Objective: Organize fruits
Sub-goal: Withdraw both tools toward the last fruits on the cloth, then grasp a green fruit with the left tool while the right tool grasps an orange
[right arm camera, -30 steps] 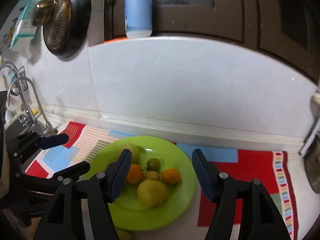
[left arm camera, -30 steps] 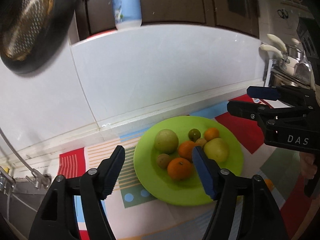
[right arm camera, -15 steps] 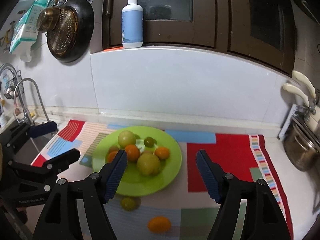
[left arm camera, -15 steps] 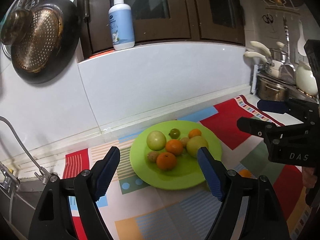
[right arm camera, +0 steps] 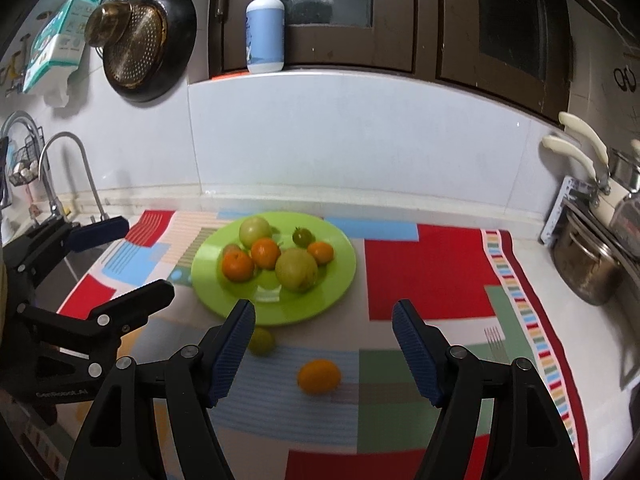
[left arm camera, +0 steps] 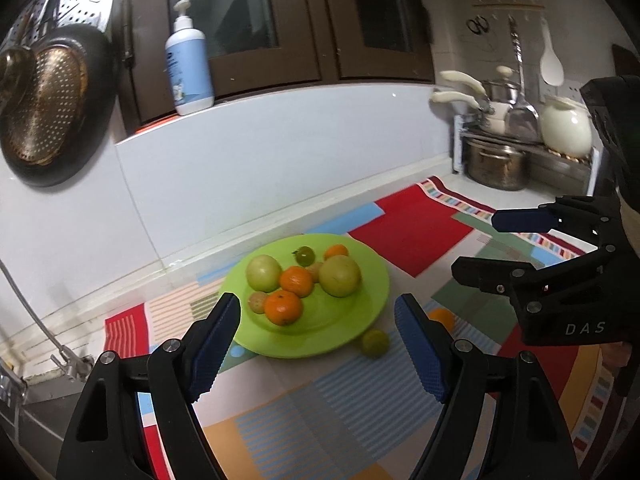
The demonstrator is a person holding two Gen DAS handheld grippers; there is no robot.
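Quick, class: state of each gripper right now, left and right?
Left gripper: open, holding nothing, above the mat near the green plate.
Right gripper: open, holding nothing, with the loose orange fruit between its fingers in view.

Lime-green plate [right arm camera: 340, 280]; orange + yellow-green fruits [right arm camera: 296, 270]; mat [right arm camera: 428, 276] red/blue/grey blocks w/ stripes.

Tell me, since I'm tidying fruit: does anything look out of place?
Yes. Two fruits lie on the mat off the green plate: a small green fruit by its near rim and an orange fruit farther forward. The rest sit on the plate.
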